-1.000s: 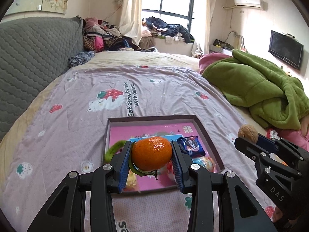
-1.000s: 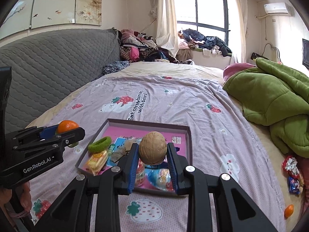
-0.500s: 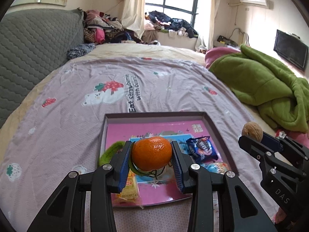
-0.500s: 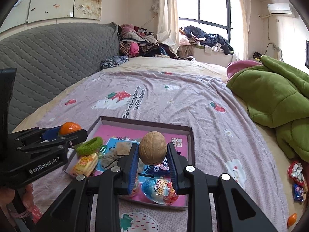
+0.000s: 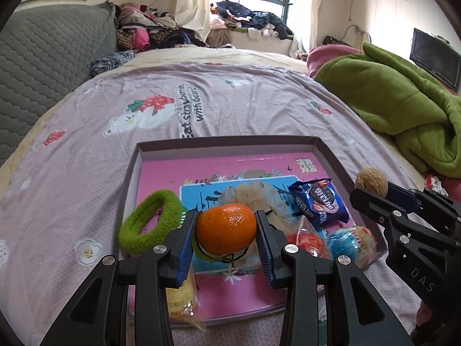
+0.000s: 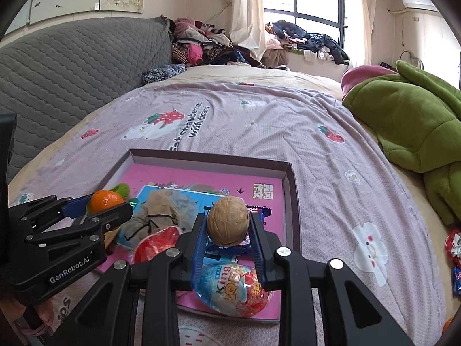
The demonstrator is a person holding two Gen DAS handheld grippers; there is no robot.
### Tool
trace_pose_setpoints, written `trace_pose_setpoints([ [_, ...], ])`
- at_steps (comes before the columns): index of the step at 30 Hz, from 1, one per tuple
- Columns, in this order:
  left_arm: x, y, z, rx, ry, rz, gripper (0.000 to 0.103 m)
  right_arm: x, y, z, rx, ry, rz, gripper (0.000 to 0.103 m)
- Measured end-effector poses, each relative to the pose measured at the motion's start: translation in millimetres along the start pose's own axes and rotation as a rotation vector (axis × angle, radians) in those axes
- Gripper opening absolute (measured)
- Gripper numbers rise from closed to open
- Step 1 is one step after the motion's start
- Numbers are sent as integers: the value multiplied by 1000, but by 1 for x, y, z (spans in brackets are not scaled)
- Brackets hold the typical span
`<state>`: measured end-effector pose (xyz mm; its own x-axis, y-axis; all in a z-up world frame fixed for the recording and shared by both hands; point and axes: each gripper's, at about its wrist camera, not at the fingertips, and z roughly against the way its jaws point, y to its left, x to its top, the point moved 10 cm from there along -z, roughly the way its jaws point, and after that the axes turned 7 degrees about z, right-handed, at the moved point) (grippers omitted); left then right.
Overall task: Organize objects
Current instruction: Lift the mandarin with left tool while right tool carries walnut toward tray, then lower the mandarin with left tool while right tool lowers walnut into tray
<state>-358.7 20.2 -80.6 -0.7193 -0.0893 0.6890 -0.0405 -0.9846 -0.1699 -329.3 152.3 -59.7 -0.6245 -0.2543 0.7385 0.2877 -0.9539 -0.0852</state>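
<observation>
Gripping a tangerine (image 5: 226, 228) between its blue pads, the left gripper (image 5: 227, 235) hangs over the near part of a shallow box tray (image 5: 227, 143) that lies on a lilac bedspread (image 5: 86, 155) printed with strawberries and bears. The fruit sits squarely in the clamp, both pads pressed to its sides. The right gripper (image 6: 228, 230) is clenched on a walnut (image 6: 228, 220), held the same way, above the tray's near right corner; in the left view this tool enters from the right edge with the nut at its tip.

Inside the tray, on its pink printed floor, lie several things: a green fuzzy hair tie (image 5: 148, 221) at the left, leaning on the left wall; a blue cookie packet (image 5: 318, 201) toward the right; a crumpled beige pouch with a dark cord (image 6: 161, 216) in the middle; a yellow wrapped snack (image 5: 181, 297) at the near left; and two clear-wrapped egg-shaped sweets (image 6: 233, 288) at the near edge, one red and one blue. The far half of the tray floor is bare.

A green blanket (image 6: 409, 121) is heaped on the right side of the bed, a grey quilted headboard (image 6: 66, 72) stands to the left, and clothes (image 6: 207, 43) are piled by the window beyond
</observation>
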Motion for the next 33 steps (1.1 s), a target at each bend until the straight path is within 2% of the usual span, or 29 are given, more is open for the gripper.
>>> trace_pose_setpoints([
  [12,-11,6,-28,7,38,-1,40,-11,-1,-30,4,37,-5,29],
  [33,-20,10,-44,32,40,-22,41,-26,-1,-55,-2,67,-25,30],
])
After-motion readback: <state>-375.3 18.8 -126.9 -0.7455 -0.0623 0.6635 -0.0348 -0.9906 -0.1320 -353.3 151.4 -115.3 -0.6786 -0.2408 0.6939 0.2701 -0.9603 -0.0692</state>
